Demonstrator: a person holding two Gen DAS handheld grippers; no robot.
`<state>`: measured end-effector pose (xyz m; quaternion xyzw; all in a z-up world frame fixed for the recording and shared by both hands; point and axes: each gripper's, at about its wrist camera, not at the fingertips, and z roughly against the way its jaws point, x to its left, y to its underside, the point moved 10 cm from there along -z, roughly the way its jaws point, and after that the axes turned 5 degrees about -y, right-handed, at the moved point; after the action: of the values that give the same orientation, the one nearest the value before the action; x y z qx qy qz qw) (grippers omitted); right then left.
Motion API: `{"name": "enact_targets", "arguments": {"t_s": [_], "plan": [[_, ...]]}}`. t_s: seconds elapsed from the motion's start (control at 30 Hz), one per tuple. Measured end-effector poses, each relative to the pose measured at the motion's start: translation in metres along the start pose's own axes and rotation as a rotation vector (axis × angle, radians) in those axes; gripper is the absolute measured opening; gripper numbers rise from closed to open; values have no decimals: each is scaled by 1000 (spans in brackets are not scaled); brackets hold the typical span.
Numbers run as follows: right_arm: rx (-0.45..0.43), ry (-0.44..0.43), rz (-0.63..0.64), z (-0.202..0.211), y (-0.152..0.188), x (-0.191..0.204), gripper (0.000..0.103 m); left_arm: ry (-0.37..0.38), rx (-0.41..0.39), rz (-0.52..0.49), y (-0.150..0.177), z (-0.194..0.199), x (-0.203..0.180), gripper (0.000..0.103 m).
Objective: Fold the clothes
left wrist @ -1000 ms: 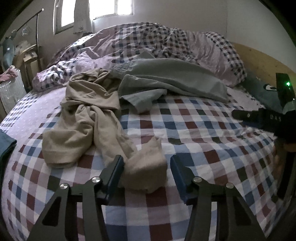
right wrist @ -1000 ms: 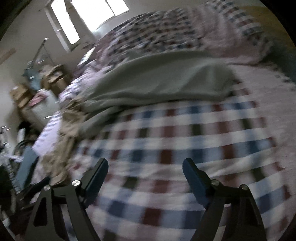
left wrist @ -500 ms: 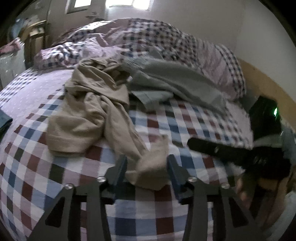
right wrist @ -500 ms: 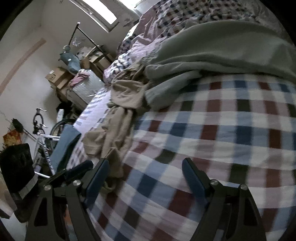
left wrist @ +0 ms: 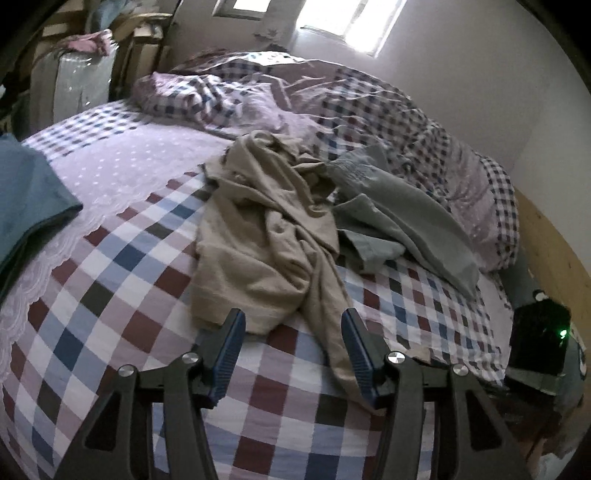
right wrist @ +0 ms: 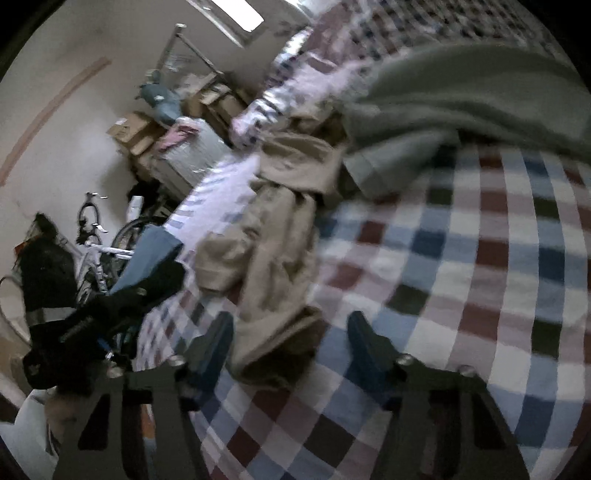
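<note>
The crumpled beige garment is sprawled on the checked bedspread, at twelve o'clock of the left gripper, its fingers spread, nothing pinched; the right gripper is being closed around a beige leg end, seemingly for straightening.

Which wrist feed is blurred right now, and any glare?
Right wrist view: motion-smeared throughout, beige garment and checked bedspread soft. Left wrist view: sharp, same garment crisp; window blown out. Both: fisheye bending, dark corners.
</note>
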<state>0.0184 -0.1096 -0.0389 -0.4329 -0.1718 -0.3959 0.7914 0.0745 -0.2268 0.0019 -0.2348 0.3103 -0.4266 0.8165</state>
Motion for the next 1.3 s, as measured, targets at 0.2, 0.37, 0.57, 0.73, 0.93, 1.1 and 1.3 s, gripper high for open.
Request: {"name": "enact_targets", "arguments": {"t_s": [0.2, 0.37, 0.57, 0.73, 0.93, 1.1, 1.3], "plan": [[-83, 13, -8, 16, -8, 1, 5, -12, -1, 25, 0, -3, 8, 58], [-224, 58, 25, 69, -29, 2, 3, -12, -5, 51, -1, -2, 14, 58], [-363, 123, -49, 139, -41, -27, 2, -6, -14, 56, -2, 0, 13, 58], [-441, 175, -130, 177, -47, -55, 2, -16, -12, 51, -2, 0, 14, 58], [-533, 240, -213, 213, -54, -93, 1, -35, 7, 74, 0, -5, 26, 58], [-583, 288, -270, 243, -57, -125, 1, -20, 4, 175, -5, -5, 48, 58], [-557, 334, -292, 248, -52, -150, 1, 62, 80, 289, -1, -20, 65, 58]]}}
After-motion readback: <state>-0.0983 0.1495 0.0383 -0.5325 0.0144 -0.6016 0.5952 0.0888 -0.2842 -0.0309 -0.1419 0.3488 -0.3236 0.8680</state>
